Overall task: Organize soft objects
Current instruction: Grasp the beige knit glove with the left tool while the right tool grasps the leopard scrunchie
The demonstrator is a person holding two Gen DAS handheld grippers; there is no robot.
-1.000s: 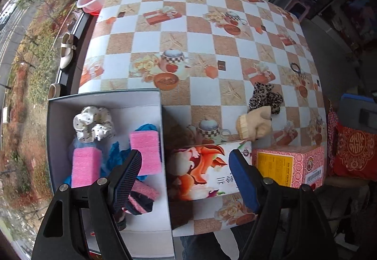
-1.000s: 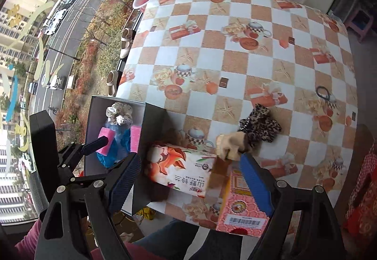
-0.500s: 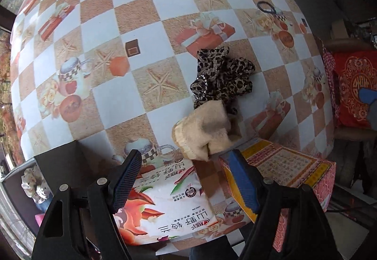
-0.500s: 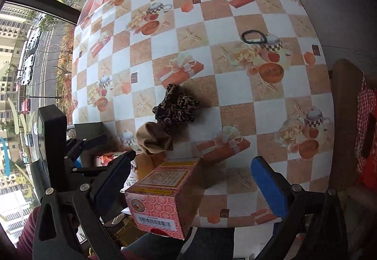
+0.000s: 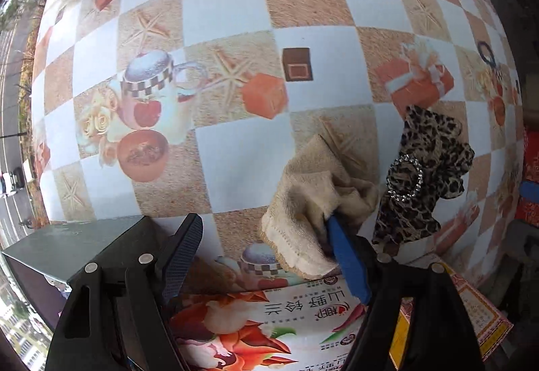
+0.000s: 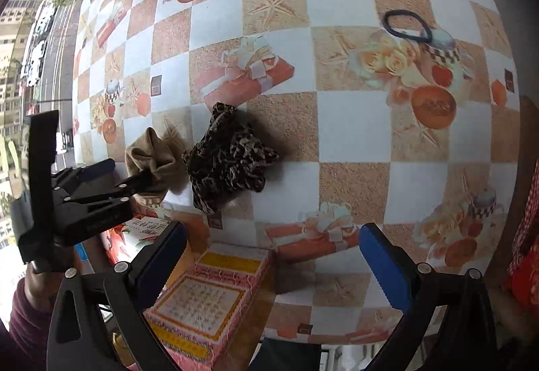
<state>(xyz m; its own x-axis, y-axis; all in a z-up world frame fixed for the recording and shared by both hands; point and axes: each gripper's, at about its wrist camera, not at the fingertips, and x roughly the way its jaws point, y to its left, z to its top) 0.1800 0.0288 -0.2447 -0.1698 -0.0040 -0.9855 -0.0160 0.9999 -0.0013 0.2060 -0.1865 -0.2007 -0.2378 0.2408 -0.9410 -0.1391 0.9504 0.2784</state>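
Observation:
A crumpled beige cloth [image 5: 313, 192] lies on the checked table, also in the right wrist view [image 6: 150, 152]. A leopard-print scrunchie [image 5: 424, 175] lies just right of it, also in the right wrist view [image 6: 229, 159]. My left gripper [image 5: 266, 253] is open, low over the table; its right finger presses into the cloth's near edge, its left finger stands apart. It shows in the right wrist view [image 6: 131, 177]. My right gripper [image 6: 269, 253] is open and empty, above the pink carton, short of the scrunchie. A thin black hair tie [image 6: 407, 26] lies far right.
A flowered tissue pack [image 5: 269, 330] and a pink and yellow carton [image 6: 205, 300] lie at the table's near edge. The grey storage box corner [image 5: 84, 243] stands at the left. A red cushion [image 6: 525, 256] is off the table's right side.
My left gripper has swung from over the storage box to the right and down to the beige cloth. My right gripper has moved right and closer to the table.

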